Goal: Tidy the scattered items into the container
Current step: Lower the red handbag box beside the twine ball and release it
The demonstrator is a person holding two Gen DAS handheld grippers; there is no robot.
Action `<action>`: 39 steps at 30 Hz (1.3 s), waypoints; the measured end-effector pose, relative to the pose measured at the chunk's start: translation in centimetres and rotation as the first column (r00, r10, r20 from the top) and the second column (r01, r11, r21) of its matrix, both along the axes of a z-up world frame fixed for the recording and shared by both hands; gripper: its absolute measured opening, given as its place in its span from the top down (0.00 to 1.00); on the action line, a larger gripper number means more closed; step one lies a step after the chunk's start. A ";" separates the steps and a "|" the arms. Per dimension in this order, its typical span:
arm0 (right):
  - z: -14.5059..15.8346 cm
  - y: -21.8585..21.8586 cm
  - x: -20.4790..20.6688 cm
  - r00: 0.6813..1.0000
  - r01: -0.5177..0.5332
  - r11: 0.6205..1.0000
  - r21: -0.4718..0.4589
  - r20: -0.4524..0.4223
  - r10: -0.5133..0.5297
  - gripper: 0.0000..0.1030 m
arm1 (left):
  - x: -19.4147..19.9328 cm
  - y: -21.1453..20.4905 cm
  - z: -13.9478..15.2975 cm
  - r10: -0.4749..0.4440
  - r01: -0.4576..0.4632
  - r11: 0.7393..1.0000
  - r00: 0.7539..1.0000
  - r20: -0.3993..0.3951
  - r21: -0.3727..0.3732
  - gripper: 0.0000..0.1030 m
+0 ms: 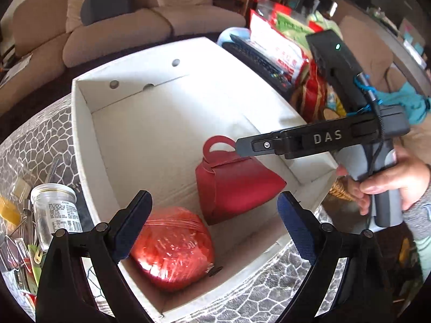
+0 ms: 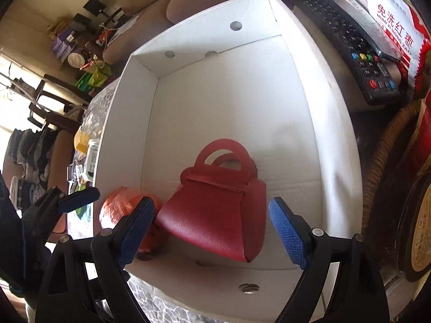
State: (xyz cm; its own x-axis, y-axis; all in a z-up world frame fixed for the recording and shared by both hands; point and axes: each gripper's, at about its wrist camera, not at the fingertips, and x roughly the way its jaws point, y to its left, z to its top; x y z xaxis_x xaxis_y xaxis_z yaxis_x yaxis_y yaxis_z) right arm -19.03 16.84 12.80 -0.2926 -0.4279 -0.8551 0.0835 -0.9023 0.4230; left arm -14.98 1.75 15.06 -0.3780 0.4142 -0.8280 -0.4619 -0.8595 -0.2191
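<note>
Both claws empty, jaws wide: right gripper [image 2: 212, 231] over red gift box [image 2: 215, 210], left gripper [image 1: 215, 226] over red ball [image 1: 172, 247]. Both items lie at near end of white box [image 1: 80, 140]. Jar [image 1: 55, 210] and clutter remain outside, left.

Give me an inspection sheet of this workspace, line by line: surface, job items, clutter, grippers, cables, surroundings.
Surface: table with a grey cracked-stone pattern.
Job's things: white cardboard box holds a red handbag-shaped gift box and a red wrapped ball, side by side.
Clutter: glass jar left of the box; remote control, snack bags and a wicker basket on its right.
Grippers: left gripper open, empty; right gripper open, fingers either side of the gift box without touching.
Cables: black lead with blue cord on the right gripper's body.
Surroundings: beige sofa behind.
</note>
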 end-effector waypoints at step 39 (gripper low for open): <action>-1.7 -1.0 0.8 0.982 -0.019 0.999 0.026 0.186 0.013 0.09 | 4.4 -7.2 -0.8 0.034 -0.036 0.992 0.999 0.018 0.124 0.05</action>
